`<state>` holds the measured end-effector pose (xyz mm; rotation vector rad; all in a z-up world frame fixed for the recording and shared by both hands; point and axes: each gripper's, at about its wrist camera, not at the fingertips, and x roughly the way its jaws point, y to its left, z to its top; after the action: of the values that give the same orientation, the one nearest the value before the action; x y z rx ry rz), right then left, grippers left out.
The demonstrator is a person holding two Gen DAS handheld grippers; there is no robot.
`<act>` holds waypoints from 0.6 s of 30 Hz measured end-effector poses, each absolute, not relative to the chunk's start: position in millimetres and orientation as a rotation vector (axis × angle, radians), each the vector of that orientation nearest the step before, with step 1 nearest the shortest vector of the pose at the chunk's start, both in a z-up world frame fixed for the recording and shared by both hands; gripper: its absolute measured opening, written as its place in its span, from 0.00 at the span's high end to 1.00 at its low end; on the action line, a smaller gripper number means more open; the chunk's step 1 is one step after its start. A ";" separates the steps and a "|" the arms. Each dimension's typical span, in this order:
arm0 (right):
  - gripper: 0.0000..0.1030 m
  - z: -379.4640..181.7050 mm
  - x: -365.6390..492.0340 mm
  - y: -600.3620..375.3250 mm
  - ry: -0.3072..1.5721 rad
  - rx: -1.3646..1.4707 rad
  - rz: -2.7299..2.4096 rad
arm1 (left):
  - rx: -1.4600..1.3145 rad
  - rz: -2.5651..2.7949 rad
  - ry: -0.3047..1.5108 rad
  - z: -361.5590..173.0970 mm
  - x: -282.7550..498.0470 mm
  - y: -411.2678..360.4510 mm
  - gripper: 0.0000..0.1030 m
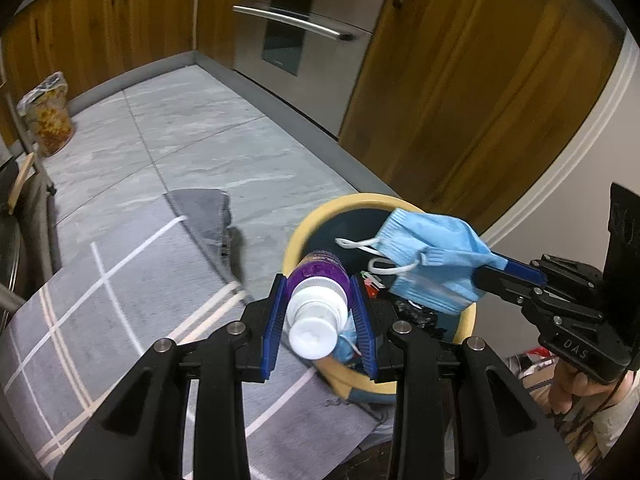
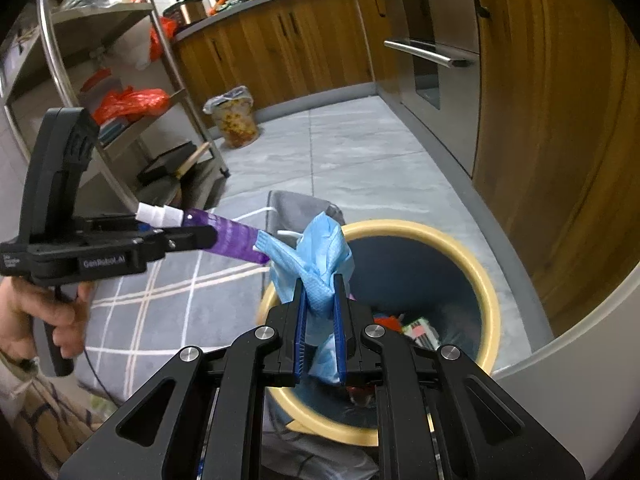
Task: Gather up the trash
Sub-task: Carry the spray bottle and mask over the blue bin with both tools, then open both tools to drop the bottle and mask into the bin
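My left gripper (image 1: 320, 292) is shut on a purple bottle (image 1: 318, 280) with a white cap, held level at the near rim of the bin; it also shows in the right wrist view (image 2: 232, 240). My right gripper (image 2: 320, 284) is shut on a crumpled blue face mask (image 2: 320, 260) and holds it over the bin's near-left rim; the mask also shows in the left wrist view (image 1: 432, 256). The bin (image 2: 486, 280) is round, dark blue with a yellow rim, and has some trash at its bottom (image 2: 416, 328).
The bin stands on a grey rug with white stripes (image 1: 120, 300) on a grey tile floor. Wooden cabinets (image 1: 460, 92) and a steel oven (image 1: 304, 32) line the far side. A lined patterned bin (image 2: 236, 120) and a metal shelf rack (image 2: 120, 100) stand at left.
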<state>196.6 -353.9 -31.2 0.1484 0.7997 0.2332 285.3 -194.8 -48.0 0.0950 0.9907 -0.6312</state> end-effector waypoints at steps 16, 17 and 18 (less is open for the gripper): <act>0.87 -76.5 202.3 -383.2 0.930 0.160 0.117 | 0.179 -0.672 1.082 -99.0 281.2 -256.3 0.69; 0.87 -76.8 202.4 -382.9 0.931 0.158 0.117 | 0.187 -0.671 1.084 -100.9 278.8 -259.7 0.69; 0.87 -76.8 202.0 -382.9 0.932 0.156 0.116 | 0.194 -0.672 1.086 -102.6 277.6 -261.8 0.69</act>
<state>202.0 -382.9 -76.8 0.1558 0.9319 0.1160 277.6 -261.8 -102.6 0.1935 1.0858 -0.6718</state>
